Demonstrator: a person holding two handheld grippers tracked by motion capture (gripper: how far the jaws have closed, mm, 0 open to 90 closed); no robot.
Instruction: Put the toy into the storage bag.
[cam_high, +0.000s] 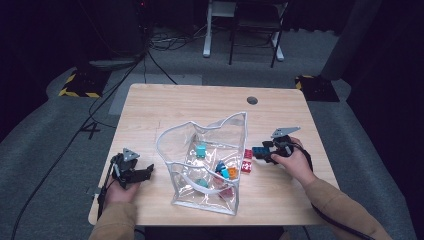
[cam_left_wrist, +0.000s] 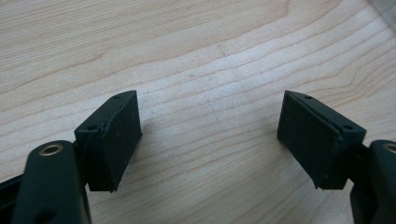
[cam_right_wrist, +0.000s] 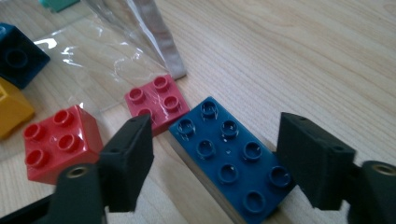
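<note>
A blue two-by-four brick (cam_right_wrist: 229, 158) lies flat on the wooden table (cam_right_wrist: 299, 56), studs up, just right of a clear plastic bag (cam_high: 172, 131). My right gripper (cam_right_wrist: 217, 140) is low over the brick with one jaw on each long side. A gap shows at the left pad, so it is open. In the high view the right gripper (cam_high: 261, 150) and blue brick (cam_high: 258, 151) sit beside the bag's right wall. My left gripper (cam_left_wrist: 210, 126) rests open over bare wood at the front left (cam_high: 145, 172), nothing between its jaws.
Two red bricks (cam_right_wrist: 60, 140) (cam_right_wrist: 156, 100) sit just beyond the blue one, against the bag's edge (cam_right_wrist: 163, 56). Inside the bag are several bricks, teal, orange, blue and pink (cam_high: 225, 172). A round cable hole (cam_high: 252, 100) is at the table's far side.
</note>
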